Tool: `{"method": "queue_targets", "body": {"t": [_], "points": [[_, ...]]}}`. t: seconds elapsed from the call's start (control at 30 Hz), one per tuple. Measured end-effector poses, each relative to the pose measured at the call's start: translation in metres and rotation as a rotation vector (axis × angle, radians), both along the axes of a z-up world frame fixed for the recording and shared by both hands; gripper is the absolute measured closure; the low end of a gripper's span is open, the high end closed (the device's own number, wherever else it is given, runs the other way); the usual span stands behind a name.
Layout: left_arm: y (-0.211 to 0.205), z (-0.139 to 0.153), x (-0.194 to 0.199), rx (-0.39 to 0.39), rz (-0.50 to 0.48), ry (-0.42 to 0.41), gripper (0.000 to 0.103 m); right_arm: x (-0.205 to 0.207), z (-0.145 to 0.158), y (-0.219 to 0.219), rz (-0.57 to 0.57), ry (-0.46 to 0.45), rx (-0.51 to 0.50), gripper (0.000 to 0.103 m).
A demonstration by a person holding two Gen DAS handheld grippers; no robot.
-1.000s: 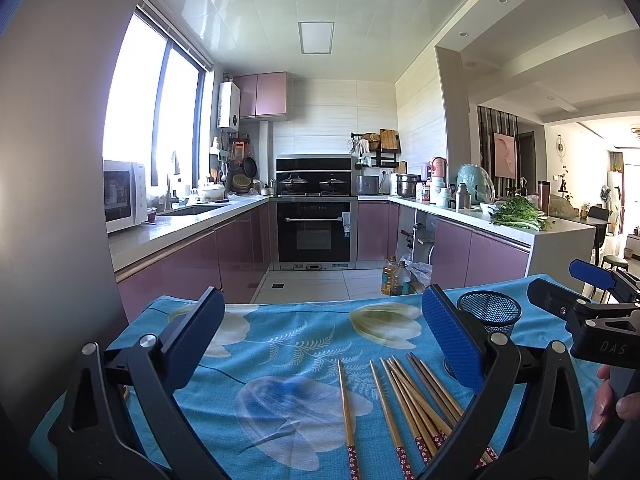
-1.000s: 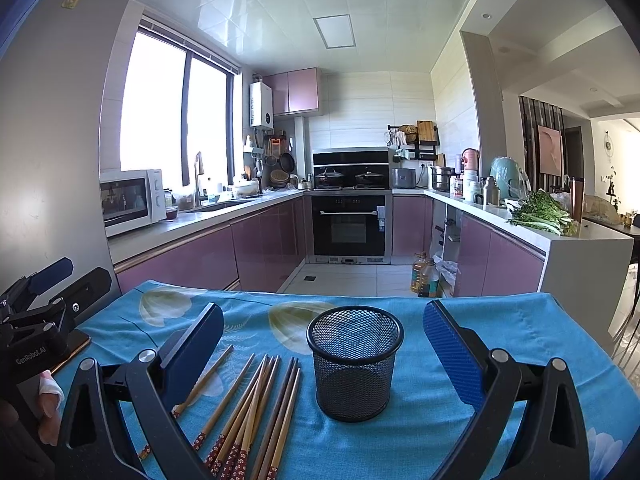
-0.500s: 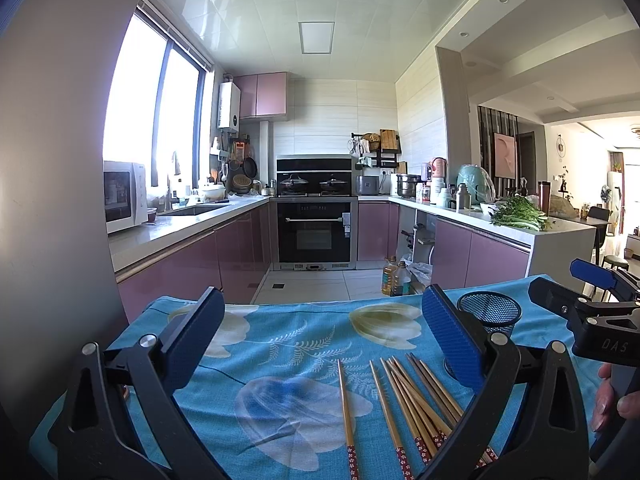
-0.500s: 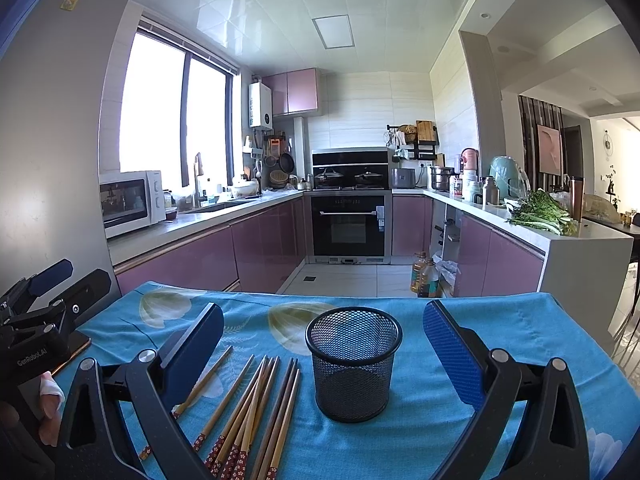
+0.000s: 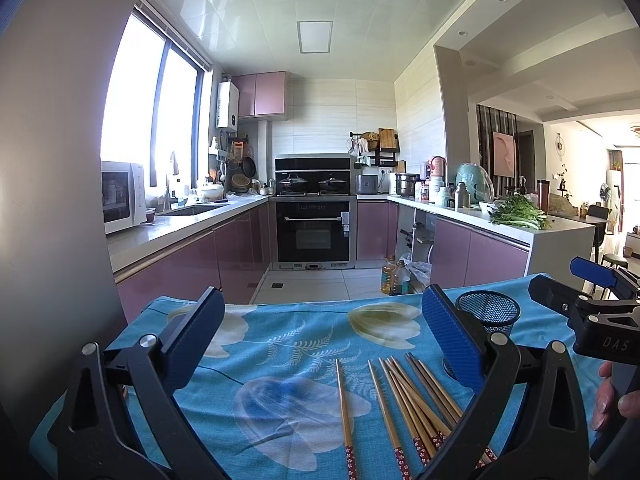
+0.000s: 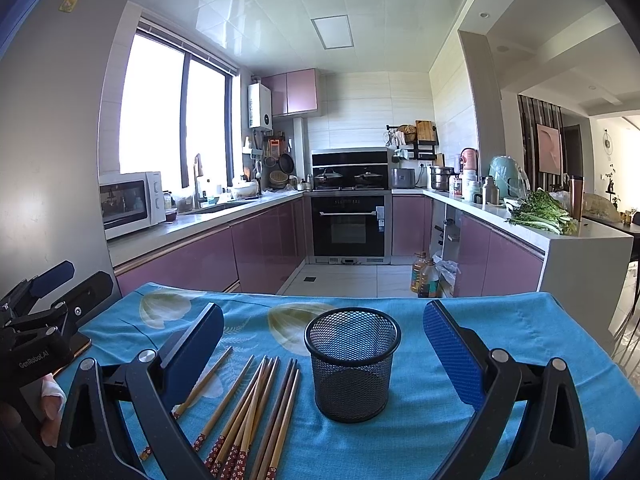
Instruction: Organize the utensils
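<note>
- Counter [image 6: 500, 332] in the foreground, covered by a blue cloth [image 5: 280, 344] printed with large pale flowers. Beyond it a U-shaped kitchen: mauve cabinets, built-in oven [image 6: 347, 226] at the far end, microwave [image 6: 130, 202] by the window on the left, leafy greens [image 6: 540, 212] on the worktop to the right.
- Left claw [image 5: 322, 334]: jaws spread wide, holding nothing, touching nothing. It hangs above the cloth with the chopsticks [image 5: 412, 404] lying below and between its fingers.
- Right claw [image 6: 323, 346]: jaws also wide apart and empty. The mesh cup [image 6: 352, 364] stands upright between its fingers as the right wrist view frames it, but clear of both pads.
- A hand [image 5: 612, 396] shows at the right edge of the left wrist view, gripping the other tool's handle.
- Mesh cup: one, black wire, round, nothing visible inside it; it sits on the cloth just right of the chopsticks.
- Chopsticks: roughly ten, exact count uncertain where they overlap. Wooden, with red patterned ends toward the cameras. Most lie bunched side by side; one lies apart on the left of the bunch, and another is angled slightly away.
- Two oil bottles [image 6: 425, 276] stand on the kitchen floor.
</note>
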State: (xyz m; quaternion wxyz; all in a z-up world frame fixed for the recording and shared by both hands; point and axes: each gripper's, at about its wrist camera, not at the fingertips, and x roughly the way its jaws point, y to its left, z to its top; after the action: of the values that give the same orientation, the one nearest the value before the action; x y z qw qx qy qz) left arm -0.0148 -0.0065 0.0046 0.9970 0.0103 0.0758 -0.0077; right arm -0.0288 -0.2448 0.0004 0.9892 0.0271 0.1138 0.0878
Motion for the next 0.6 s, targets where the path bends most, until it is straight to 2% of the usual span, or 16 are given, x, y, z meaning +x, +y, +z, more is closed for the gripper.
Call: {"method": "queue_targets", "body": {"t": [0.6], "points": [[-0.0010,-0.0008,0.0001,0.001,0.000,0.000,0.006,-0.0013,-0.0009,-0.0028,0.000,-0.002,0.004,0.006]]}}
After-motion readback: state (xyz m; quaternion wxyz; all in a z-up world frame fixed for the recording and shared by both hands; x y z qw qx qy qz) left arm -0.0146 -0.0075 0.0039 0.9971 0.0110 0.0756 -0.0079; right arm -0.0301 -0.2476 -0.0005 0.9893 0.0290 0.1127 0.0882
